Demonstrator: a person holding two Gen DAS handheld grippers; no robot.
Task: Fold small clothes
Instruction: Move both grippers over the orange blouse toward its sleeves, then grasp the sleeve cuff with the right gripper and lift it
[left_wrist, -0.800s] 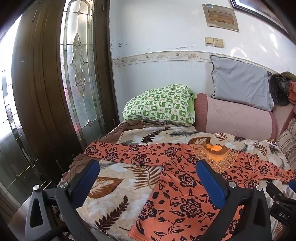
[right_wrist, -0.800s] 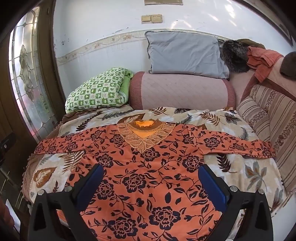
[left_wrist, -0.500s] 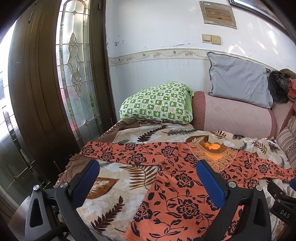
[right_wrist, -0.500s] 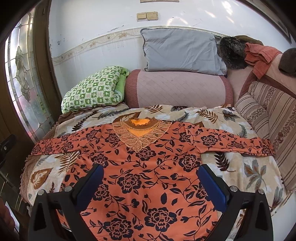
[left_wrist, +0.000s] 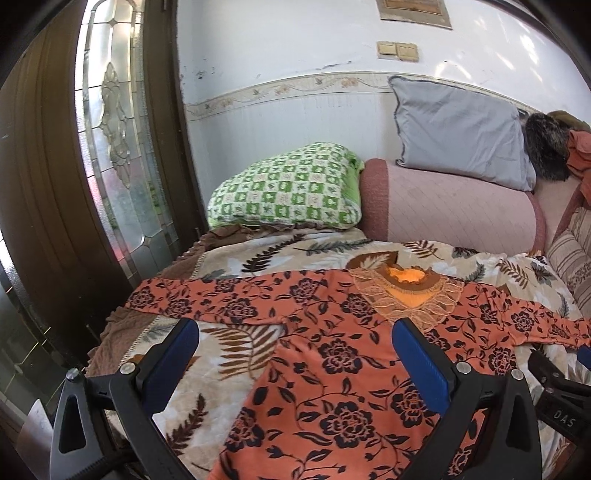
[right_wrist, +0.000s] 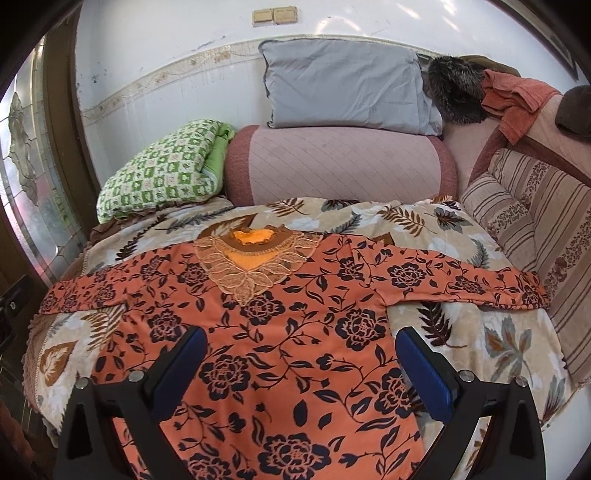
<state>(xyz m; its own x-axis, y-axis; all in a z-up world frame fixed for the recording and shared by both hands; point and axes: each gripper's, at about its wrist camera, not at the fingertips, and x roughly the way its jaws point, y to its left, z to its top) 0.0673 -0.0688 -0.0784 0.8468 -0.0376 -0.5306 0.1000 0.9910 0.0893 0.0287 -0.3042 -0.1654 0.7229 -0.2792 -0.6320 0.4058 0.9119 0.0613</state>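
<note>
Orange floral top (right_wrist: 280, 332) lies flat, sleeves spread, on the leaf-print blanket (right_wrist: 491, 343) covering the bed, its neckline toward the pink bolster (right_wrist: 340, 166). Bare blanket borders both sleeves. The left tool (left_wrist: 295, 354) and right tool (right_wrist: 299, 354) hover above it, both spread wide, gripping nothing.

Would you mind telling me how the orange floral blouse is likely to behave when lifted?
The orange floral blouse lies thin and flat, so it probably drapes limply. Its long sleeve would likely dangle. It looks light.
</note>
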